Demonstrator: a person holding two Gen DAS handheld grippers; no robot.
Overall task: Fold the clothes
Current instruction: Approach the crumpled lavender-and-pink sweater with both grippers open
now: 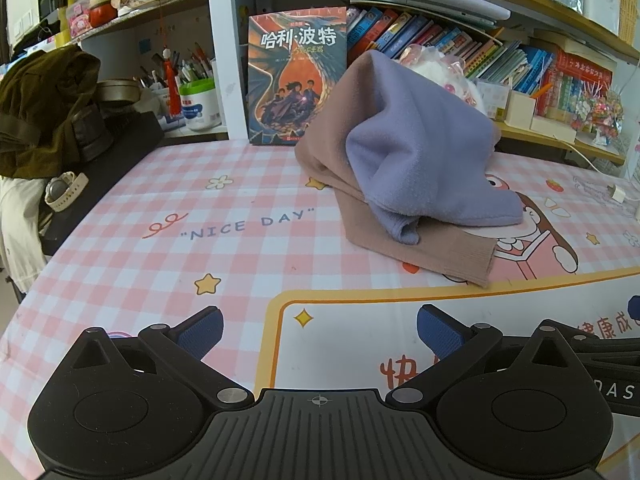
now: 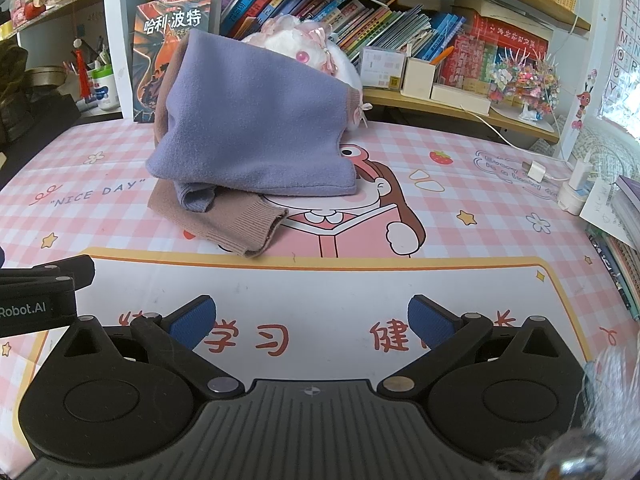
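While the sweater [image 1: 404, 160] slumps in a heap far back on the counter [image 1: 160, 248], the left claw [image 1: 318, 332] and right claw [image 2: 312, 320] gape wide and hold nothing — ready to grab it.

A two-tone knit garment [image 1: 404, 160] [image 2: 248, 136], lavender over dusty brown-pink, sits bunched in a loose heap on the pink checked desk mat [image 1: 160, 240] [image 2: 480, 208], toward the mat's far edge. Its upper part is draped up over something behind it. A ribbed brown cuff [image 1: 476, 256] [image 2: 260, 232] lies flat on the mat, pointing toward the near edge.
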